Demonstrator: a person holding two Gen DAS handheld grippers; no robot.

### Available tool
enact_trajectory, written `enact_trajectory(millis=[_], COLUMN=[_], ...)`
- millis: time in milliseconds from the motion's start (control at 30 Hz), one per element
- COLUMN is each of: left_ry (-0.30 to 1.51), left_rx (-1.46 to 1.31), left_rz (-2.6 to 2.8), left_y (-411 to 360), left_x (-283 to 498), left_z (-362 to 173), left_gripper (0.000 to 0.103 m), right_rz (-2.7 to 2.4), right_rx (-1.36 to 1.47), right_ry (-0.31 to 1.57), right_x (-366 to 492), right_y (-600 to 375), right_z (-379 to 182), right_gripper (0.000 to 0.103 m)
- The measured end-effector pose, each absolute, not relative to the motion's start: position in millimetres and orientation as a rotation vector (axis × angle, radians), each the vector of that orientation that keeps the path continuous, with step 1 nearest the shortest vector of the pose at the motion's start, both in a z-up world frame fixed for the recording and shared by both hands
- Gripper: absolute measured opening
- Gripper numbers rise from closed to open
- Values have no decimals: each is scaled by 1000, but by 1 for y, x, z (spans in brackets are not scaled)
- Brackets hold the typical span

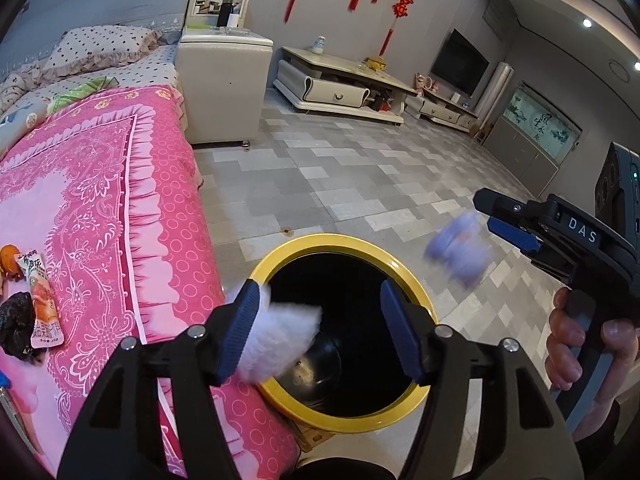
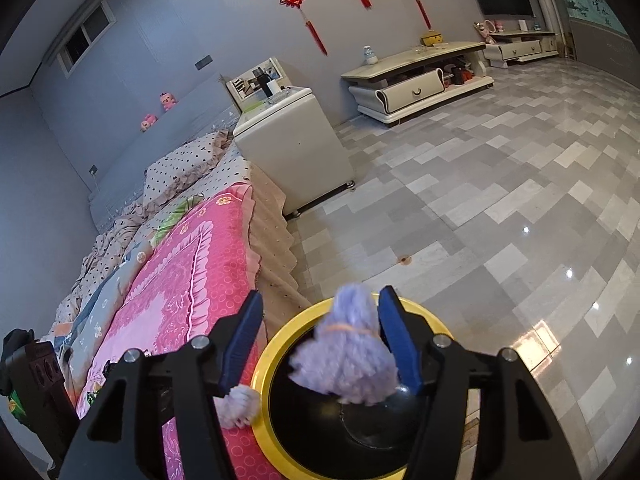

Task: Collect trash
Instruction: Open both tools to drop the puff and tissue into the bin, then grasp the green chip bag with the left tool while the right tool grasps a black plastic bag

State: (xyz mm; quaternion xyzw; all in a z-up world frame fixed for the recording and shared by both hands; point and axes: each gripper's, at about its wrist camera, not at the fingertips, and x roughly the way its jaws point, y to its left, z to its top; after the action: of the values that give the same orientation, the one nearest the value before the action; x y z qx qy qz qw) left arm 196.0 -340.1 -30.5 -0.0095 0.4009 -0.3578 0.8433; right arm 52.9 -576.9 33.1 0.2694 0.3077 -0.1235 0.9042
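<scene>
Both grippers (image 1: 316,328) (image 2: 320,340) gape open; fluffy lilac wads (image 2: 344,360) above the round yellow-rimmed bin (image 1: 416,292)

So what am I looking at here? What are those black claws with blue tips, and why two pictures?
No robot here: a person holds a hand tool in each hand, and each tool carries a camera looking out along its two blue-padded fingers. One picture comes from the left tool, the other from the right tool. In the left view you can see the person's right hand gripping the other tool's handle.

Both tools are open above a black bin with a yellow rim beside the bed. A white fluffy scrap and a blurred purple one sit in mid-air over it, apparently just let go. On the pink bedspread, a snack wrapper and a dark crumpled lump remain.
</scene>
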Motion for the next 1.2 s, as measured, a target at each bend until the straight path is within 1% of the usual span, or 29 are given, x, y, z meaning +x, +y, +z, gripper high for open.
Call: enact_trajectory(millis=[33,133,267,467,567,733,800,900,1033,1100,1200], left_ry=[846,839,816,771,756,736,729,717,715,712,710], left_rx=[-27,-35,-42,-42,-44,-58,-58,-63,-80,-80,-80], left_rz=[-752,-741,-705,-617,-567,-477,-442,-383,-307,-261,-192], left_y=[-337,-329,-312,-271,-244,-194,-174,-144,-101,-79,-46], left_x=[196,195,192,193,196,200,202,203,208,211,217], left_z=[-30,-26,-20,-4,1,7,9,12,14,14,13], left_gripper=[66,70,77,84,86,89,89,89,89,89,89], right_rz=[-263,-265,-253,-174,-120,-45,-5,43,101,136,169], right_rx=[558,564,553,507,478,424,409,384,336,318,280], right_ry=[636,637,632,641,650,669,682,689,701,702,708], right_x=[51,48,43,45,51,64,70,79,91,95,101], right_y=[-578,-576,-566,-535,-510,-468,-448,-421,-385,-368,-345], right_z=[33,33,35,42,46,52,53,55,58,59,59], right_gripper=[59,61,61,61,63,65,65,69,70,74,74])
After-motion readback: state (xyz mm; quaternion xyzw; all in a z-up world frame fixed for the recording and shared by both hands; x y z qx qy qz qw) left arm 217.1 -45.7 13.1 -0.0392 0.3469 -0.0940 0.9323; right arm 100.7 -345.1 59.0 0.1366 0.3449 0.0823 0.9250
